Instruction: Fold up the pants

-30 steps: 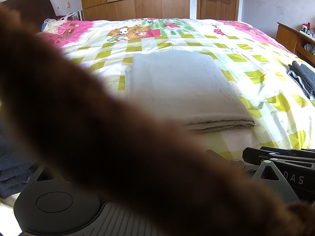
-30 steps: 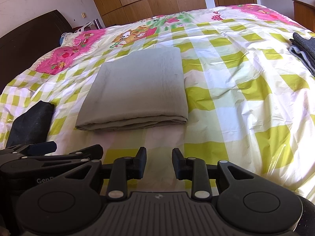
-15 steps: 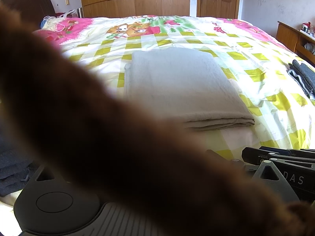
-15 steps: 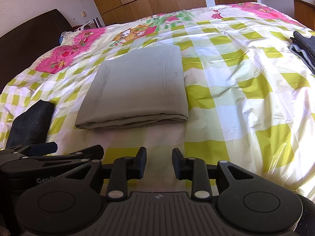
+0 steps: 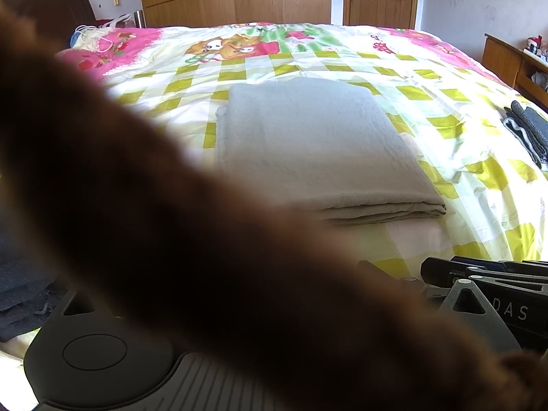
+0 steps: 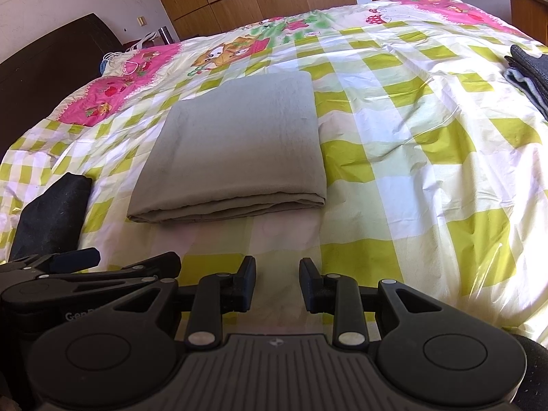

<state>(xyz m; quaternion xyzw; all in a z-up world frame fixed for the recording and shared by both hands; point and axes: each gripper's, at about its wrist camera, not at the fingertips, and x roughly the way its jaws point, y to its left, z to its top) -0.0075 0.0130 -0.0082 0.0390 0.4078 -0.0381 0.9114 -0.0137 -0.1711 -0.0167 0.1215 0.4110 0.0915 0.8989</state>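
The folded grey pants (image 6: 236, 144) lay on the bed (image 6: 411, 157); the right gripper (image 6: 277, 284) stood apart, the left gripper's (image 6: 102, 267) state I cannot tell.

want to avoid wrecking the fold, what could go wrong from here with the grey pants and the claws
1. The grey pants lie folded and free; the right claw sits open just short of their near edge, so pushing forward could rumple the layers.
2. A blurred brown shape covers most of the left wrist view, hiding the left claw, so moves on that side are hard to judge.
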